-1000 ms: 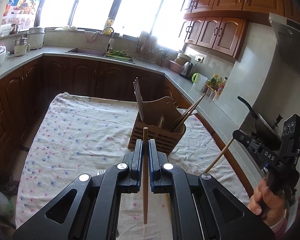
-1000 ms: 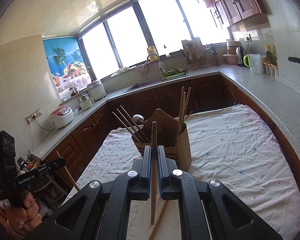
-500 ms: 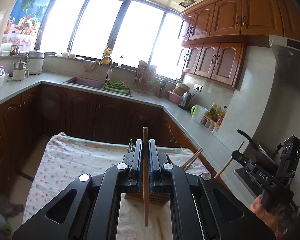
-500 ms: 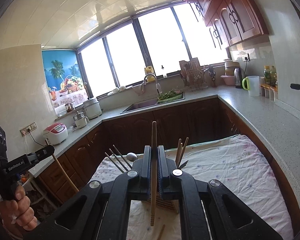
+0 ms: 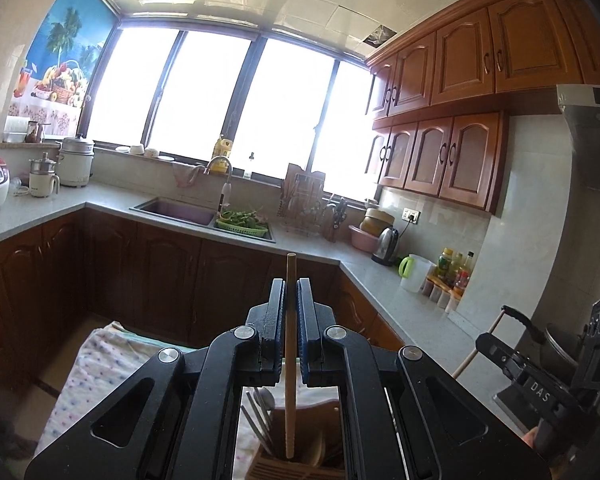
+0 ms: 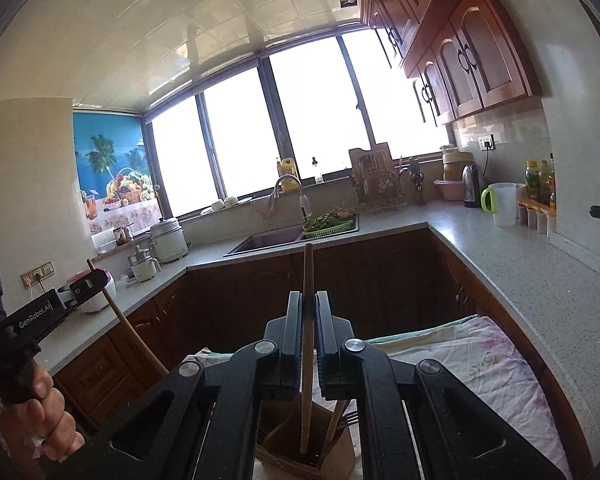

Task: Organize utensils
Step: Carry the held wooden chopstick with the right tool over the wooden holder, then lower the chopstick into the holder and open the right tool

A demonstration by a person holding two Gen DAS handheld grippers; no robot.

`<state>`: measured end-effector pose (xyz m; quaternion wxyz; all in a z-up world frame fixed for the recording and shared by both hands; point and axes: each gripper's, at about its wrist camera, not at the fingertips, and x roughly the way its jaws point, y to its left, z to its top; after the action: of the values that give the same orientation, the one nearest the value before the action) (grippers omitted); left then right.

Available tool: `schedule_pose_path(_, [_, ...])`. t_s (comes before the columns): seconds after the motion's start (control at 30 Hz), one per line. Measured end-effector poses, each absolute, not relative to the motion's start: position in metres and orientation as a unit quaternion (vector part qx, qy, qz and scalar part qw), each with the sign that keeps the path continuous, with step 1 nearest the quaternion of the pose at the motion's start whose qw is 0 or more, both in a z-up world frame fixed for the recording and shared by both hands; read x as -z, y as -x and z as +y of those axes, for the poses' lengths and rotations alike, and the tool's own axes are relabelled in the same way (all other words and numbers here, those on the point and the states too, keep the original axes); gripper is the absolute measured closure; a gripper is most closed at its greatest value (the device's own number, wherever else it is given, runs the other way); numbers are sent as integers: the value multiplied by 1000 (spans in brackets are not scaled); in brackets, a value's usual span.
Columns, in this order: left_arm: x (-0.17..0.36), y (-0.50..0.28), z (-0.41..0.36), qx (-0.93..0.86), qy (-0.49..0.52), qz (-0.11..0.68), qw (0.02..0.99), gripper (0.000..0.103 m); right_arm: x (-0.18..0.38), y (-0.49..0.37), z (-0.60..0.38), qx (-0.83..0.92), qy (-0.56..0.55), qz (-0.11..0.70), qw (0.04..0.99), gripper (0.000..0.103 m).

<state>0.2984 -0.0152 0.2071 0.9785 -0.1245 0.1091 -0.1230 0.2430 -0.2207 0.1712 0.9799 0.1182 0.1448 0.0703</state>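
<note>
Utensil holder (image 6: 332, 440) on clothed table (image 6: 480, 360).

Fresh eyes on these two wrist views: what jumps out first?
Each view is filled by black jaws clamped on an upright wooden chopstick: the left gripper holds one, the right gripper another. Below both sits the wooden utensil holder; behind glare bright windows.

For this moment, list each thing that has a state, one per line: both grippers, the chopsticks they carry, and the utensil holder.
Left gripper: shut on a chopstick.
Left chopstick: upright between the fingers, lower end over the holder.
Right gripper: shut on a chopstick.
Right chopstick: upright, slightly tilted, lower end over the holder.
Utensil holder: upright on the cloth, already holding utensils.
</note>
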Motion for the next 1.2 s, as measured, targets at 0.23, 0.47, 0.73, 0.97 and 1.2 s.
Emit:
schedule_pose_path(0.23, [-165, -318, -27, 111, 131, 133, 976, 99, -138, -252, -211, -66, -106, 159, 979, 97])
schedule_pose_path(0.47, [-127, -324, -30, 108, 137, 170, 970, 98, -105, -259, -211, -66, -118, 193, 972, 97])
schedule_pose_path(0.73, [-102, -323, -31, 112, 135, 201, 964, 97, -88, -258, -215, -66, -128, 218, 965, 97])
schedule_pose_path(0.97, [-100, -325, -35, 114, 125, 213, 962, 97, -86, -260, -213, -65, -131, 229, 962, 97])
schedule_pose_path(1.2, [-101, -326, -37, 110, 116, 216, 963, 97, -85, -263, -214, -64, -130, 233, 962, 97])
